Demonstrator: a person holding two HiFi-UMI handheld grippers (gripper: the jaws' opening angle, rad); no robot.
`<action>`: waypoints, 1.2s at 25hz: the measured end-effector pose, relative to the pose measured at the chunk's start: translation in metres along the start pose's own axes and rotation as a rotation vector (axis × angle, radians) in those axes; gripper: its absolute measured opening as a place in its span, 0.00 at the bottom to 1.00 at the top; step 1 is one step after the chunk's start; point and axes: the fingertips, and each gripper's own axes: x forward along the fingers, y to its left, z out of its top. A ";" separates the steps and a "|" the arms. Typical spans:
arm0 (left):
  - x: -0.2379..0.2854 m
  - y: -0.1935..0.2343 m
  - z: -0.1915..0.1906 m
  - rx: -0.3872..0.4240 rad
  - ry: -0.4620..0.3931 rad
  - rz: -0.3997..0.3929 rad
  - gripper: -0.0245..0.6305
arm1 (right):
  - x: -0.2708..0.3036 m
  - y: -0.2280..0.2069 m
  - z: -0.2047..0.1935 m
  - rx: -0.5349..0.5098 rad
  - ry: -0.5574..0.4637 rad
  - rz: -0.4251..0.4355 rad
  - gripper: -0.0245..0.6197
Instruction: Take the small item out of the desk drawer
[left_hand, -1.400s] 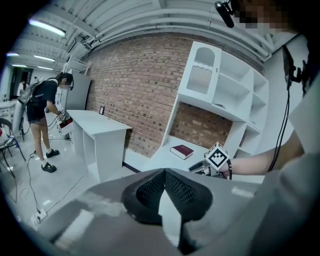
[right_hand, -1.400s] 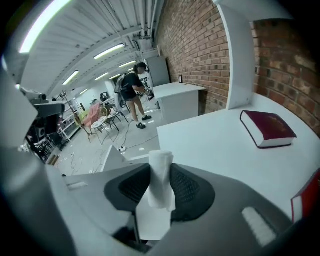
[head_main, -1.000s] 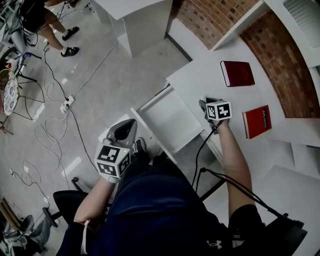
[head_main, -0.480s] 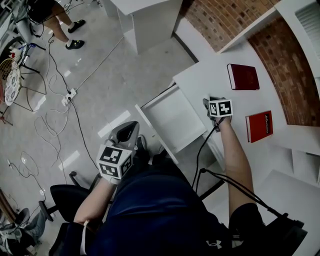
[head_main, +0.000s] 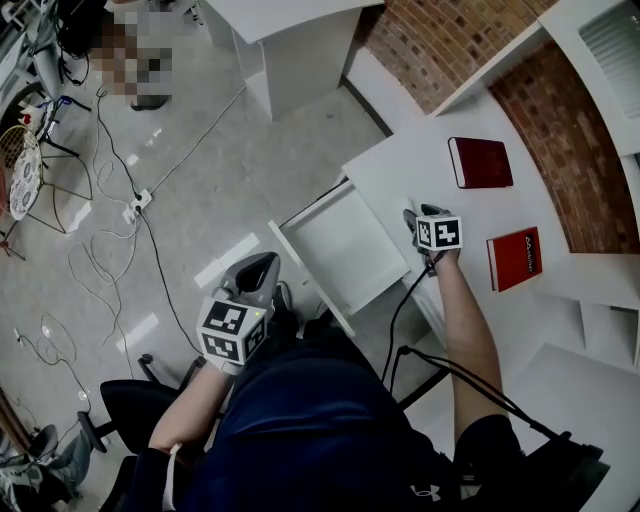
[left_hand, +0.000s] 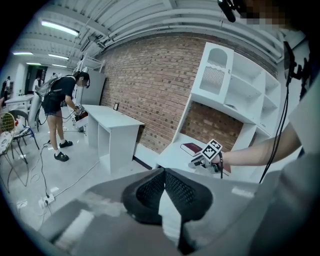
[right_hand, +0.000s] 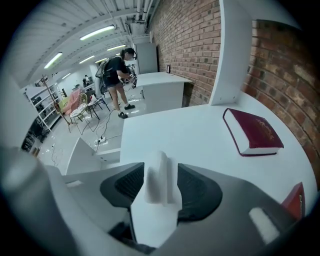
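Note:
The small white item (right_hand: 160, 182) stands on the white desk (right_hand: 200, 135) between the jaws of my right gripper (right_hand: 161, 187). Those jaws have just been opening, and the pads now stand slightly off the item's sides. In the head view my right gripper (head_main: 413, 222) is over the desk's front edge, just right of the pulled-out drawer (head_main: 340, 250). My left gripper (head_main: 255, 272) hangs low over the floor by the person's lap, pads together, nothing in it. The left gripper view shows its dark pads (left_hand: 150, 190) meeting at the tip.
A dark red book (head_main: 480, 162) and a red book (head_main: 517, 257) lie on the desk to the right of my right gripper. Another white desk (head_main: 290, 40) stands across the floor. Cables and a power strip (head_main: 135, 205) lie on the floor at left. A person (right_hand: 117, 70) stands far off.
Both hands keep their places: the right gripper stays at the desk's front edge beside the open drawer, the left by the lap. Only the head view has shifted slightly.

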 end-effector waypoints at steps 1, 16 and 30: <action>0.001 -0.002 0.001 0.000 -0.003 -0.004 0.04 | -0.004 0.000 0.002 0.001 -0.014 0.004 0.37; 0.009 -0.014 0.037 0.147 -0.065 -0.048 0.04 | -0.184 0.041 0.077 -0.105 -0.557 -0.025 0.31; -0.035 -0.079 0.195 0.452 -0.444 -0.117 0.04 | -0.399 0.116 0.137 -0.453 -0.991 -0.223 0.11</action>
